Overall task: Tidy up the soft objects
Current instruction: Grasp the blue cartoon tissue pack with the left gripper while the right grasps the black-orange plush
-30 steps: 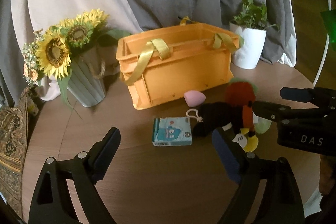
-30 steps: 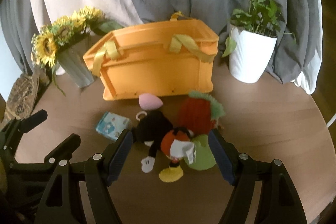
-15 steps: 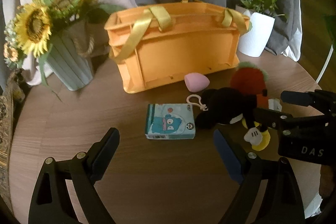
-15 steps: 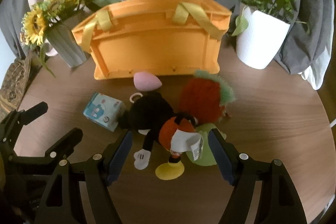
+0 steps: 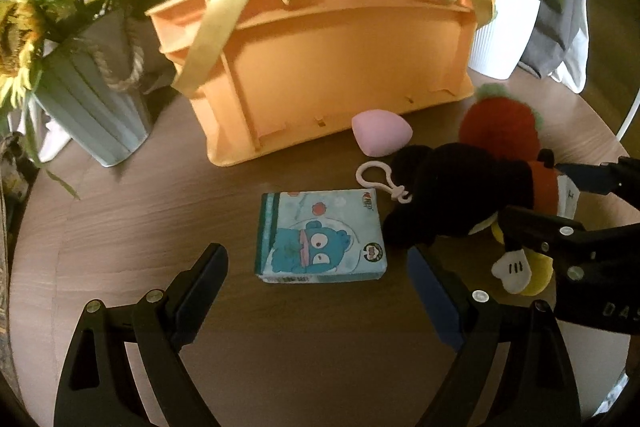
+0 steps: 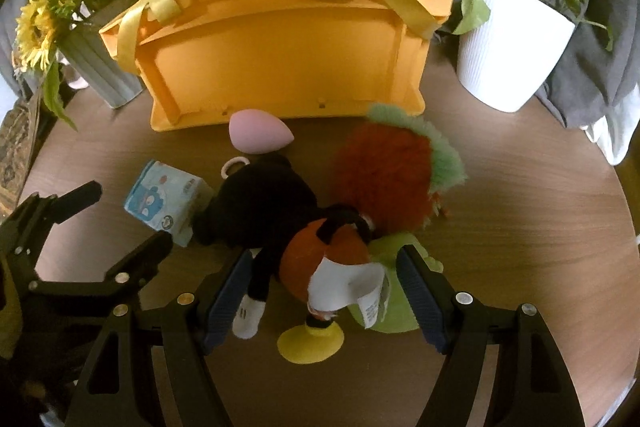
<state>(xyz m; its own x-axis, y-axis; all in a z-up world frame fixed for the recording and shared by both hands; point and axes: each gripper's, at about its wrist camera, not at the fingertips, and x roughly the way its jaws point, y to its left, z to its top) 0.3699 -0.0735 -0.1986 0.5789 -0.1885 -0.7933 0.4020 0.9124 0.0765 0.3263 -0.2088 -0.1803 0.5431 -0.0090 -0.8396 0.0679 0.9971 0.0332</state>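
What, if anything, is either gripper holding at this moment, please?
Nothing. The left gripper stands open before the tissue pack; the right gripper stands open around the plush doll.

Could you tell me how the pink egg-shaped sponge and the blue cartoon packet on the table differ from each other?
The pink sponge is rounded with a tapered tip and plain; the blue packet is flat, rectangular and printed with a cartoon face. The pink sponge lies right by the orange crate's wall; the blue packet lies nearer the cameras, apart from the crate. Both rest on the wooden table, ungripped.
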